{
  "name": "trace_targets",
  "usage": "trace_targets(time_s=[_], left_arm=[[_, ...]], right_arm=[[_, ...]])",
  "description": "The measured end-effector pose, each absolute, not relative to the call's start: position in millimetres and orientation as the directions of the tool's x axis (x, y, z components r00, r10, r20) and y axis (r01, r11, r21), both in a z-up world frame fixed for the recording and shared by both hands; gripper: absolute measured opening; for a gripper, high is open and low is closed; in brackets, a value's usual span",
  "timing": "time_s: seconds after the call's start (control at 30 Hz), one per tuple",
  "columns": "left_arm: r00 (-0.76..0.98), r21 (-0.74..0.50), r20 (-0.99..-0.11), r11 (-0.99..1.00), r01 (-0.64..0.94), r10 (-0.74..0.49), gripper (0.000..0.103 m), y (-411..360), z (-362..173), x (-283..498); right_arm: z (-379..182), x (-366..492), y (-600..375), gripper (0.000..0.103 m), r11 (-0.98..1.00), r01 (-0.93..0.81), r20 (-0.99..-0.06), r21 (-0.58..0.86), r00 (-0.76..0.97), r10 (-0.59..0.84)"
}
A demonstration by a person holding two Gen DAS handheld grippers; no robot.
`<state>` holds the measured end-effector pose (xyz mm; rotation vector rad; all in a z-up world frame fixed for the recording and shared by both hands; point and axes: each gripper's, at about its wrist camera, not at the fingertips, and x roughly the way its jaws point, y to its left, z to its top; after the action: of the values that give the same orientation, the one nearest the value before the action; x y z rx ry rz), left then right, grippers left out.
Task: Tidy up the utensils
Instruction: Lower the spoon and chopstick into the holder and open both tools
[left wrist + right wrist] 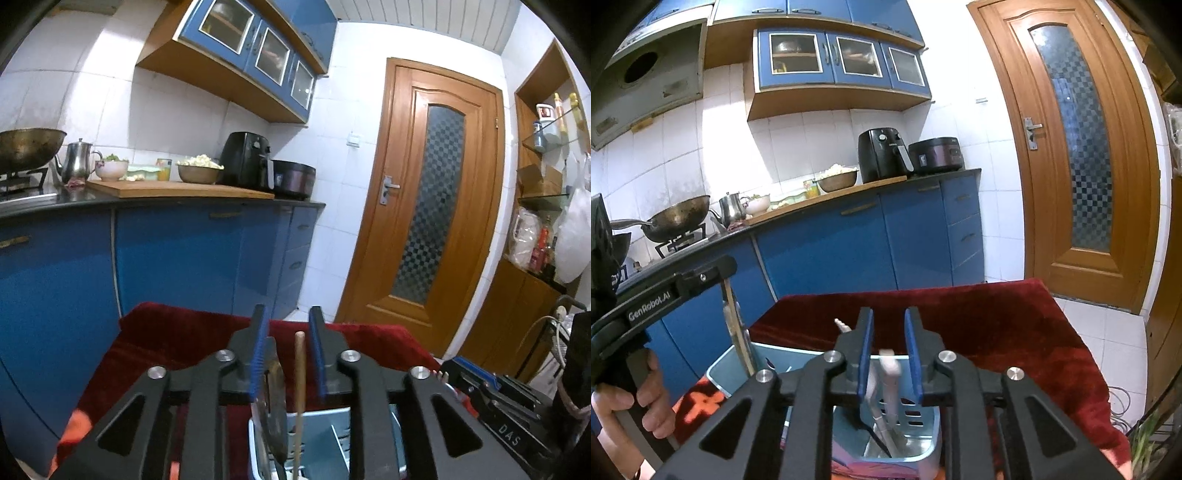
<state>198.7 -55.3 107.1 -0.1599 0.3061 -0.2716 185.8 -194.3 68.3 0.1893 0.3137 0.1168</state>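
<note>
A light blue utensil holder (738,369) stands on a red cloth (997,325); it also shows in the left wrist view (325,443). My left gripper (288,321) is open above it. A wooden-handled utensil (299,369) and a dark flat utensil (275,398) stand in the holder between the jaws, untouched. My right gripper (888,325) is open above the holder's other end, where white utensils (890,373) stand upright between the jaws. The left gripper body (665,291) and a hand show at left in the right wrist view.
A blue cabinet counter (166,251) with a wok (29,147), kettle (77,162), bowls, air fryer (249,160) and cooker runs behind. A wooden door (432,206) stands right. Shelves with bottles and bags (546,184) are far right. Cables lie at right.
</note>
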Motion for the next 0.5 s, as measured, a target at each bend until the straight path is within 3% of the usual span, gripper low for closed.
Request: trace_targets(time_s=[0.5], left_arm=[[0.890,-0.231,-0.316,0.936,0.265,-0.330,0.026,-39,117,163]], right_arm=[[94,141,-181,0.021,0.975,-0.106,-0.264,0.196,0.952,0.157]])
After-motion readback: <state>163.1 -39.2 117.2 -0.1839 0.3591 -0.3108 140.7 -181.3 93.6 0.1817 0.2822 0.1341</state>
